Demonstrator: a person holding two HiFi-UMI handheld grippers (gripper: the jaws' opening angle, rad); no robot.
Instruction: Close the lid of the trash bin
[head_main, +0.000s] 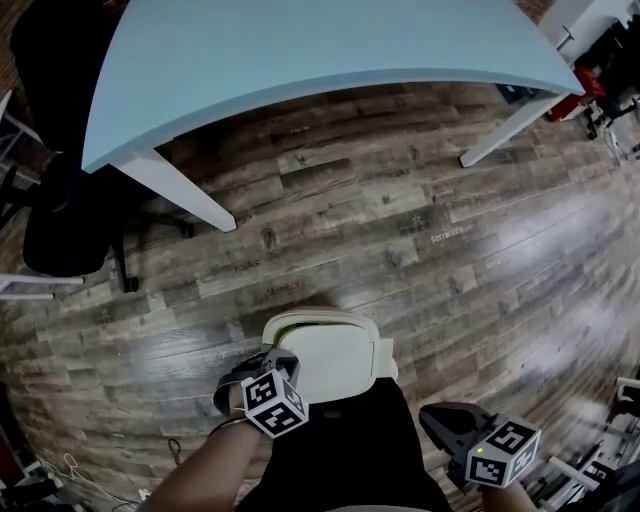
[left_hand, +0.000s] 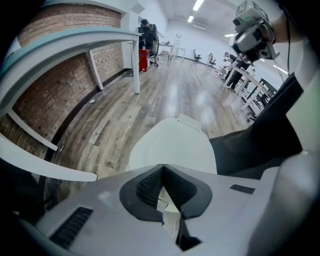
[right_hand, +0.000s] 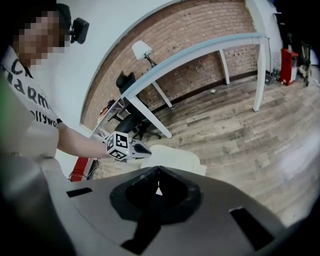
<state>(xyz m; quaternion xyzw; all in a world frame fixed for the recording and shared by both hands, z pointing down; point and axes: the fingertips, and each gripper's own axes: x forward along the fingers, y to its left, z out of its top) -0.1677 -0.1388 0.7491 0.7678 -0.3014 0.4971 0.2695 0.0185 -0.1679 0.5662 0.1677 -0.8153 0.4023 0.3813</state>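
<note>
In the head view the trash bin stands on the wooden floor just in front of the person's legs, with its white lid lying low over the opening. A thin greenish rim shows along the far edge, so the lid may not be fully seated; from this angle that is hard to settle. The left tongs sit at the lid's left edge, touching it or just beside it. The right tongs hang well apart, to the right of the bin.

In the left gripper view the left tongs are pressed together at the tips and grip nothing; the lid lies directly beyond and below them.

In the right gripper view the right tongs are likewise closed and empty. The lid shows ahead, with the left tongs over its near-left side.

The step in hand looks like the final press-down. The next move calls for a downward push on the lid until it seats.
</note>
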